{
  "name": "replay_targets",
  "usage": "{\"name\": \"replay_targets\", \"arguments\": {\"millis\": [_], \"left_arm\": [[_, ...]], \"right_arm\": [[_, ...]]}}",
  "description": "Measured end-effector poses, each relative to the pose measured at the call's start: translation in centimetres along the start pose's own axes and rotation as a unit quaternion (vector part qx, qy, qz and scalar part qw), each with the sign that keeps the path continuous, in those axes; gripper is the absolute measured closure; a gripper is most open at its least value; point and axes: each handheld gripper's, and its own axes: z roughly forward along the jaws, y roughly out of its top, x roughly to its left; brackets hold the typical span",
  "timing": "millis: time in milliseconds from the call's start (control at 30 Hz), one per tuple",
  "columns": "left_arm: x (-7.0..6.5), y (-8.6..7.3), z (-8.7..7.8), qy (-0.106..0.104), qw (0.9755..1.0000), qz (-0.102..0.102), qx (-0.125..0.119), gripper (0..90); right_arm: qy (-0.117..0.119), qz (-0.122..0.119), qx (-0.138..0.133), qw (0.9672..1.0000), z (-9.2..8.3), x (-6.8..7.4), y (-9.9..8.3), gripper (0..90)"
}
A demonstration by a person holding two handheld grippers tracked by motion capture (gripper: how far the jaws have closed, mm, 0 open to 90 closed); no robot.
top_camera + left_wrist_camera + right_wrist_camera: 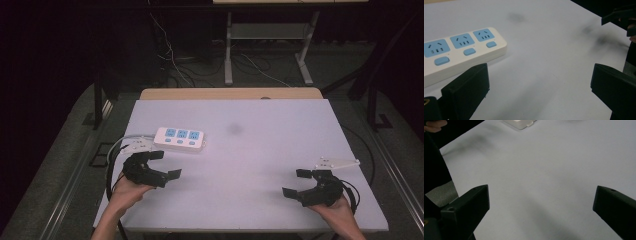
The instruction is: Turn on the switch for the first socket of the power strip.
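A white power strip (180,138) with three blue sockets and three blue switches lies on the white table (260,150), left of centre. In the left gripper view the strip (461,52) lies just beyond my left jaw. My left gripper (165,164) rests on the table close in front of the strip, open and empty. My right gripper (296,183) sits near the table's front right, open, with nothing between its jaws. In the right gripper view a corner of the strip (520,123) shows at the top edge.
The strip's white cable (125,142) loops off the table's left side. A faint dark smudge (234,129) marks the table's middle. A wooden board edge (230,93) lies behind the table; desk legs and cables (227,55) stand on the floor beyond.
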Motion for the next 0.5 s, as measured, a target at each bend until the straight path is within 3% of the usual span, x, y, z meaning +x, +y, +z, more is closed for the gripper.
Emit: {"name": "replay_targets", "arguments": {"millis": [500], "left_arm": [[1.4,1.8,-0.3,0.014,0.9998,0.006,0.016,1.4]], "right_arm": [[0.000,0.000,0.004,1.0000,0.0,0.0,0.0,0.3]]}}
